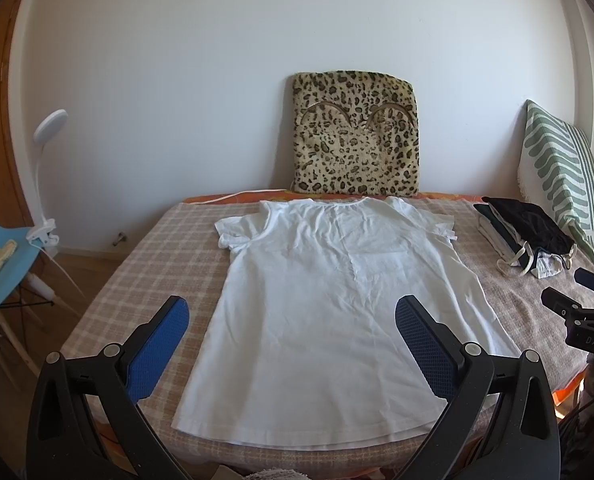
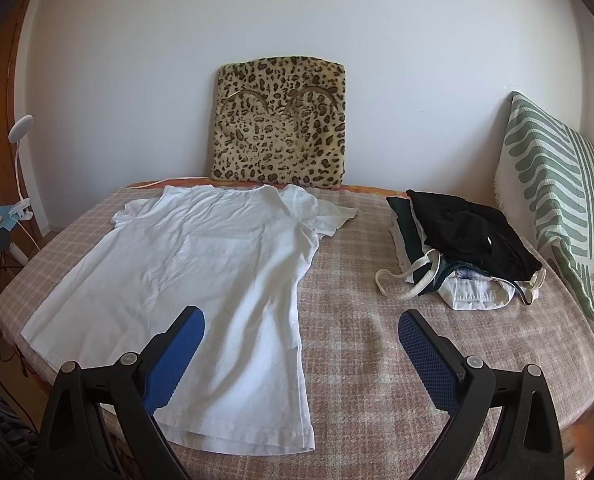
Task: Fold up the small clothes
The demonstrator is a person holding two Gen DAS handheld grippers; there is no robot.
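Shirt: a white T-shirt (image 1: pixel 329 300) lies spread flat, not yet folded, on a checked cover (image 1: pixel 165 256) over what looks like a bed.
Long axis: the shirt runs straight away from both claws, hem nearest them, neckline farthest, close to a leopard-print cushion (image 1: pixel 355 136) leaning on the wall.
Left claw: the left claw (image 1: pixel 293 320) hovers above the hem end, its two blue-padded fingers spread wide and holding nothing. The shirt's body lies directly ahead, between the fingers.
Right claw: the right claw (image 2: pixel 301 330) is also spread wide and empty. The shirt's right edge lies ahead between its fingers, with most of the shirt off to its left.
Nearer claw: the left claw sits more squarely over the shirt; the right claw is nearer the right side seam and sleeve.
Pile: a stack of dark and pale clothes (image 2: pixel 465 248) rests ahead and to the right of the right claw, well apart from the shirt.
Likely next: each claw probably takes its own side of the hem or a side edge.
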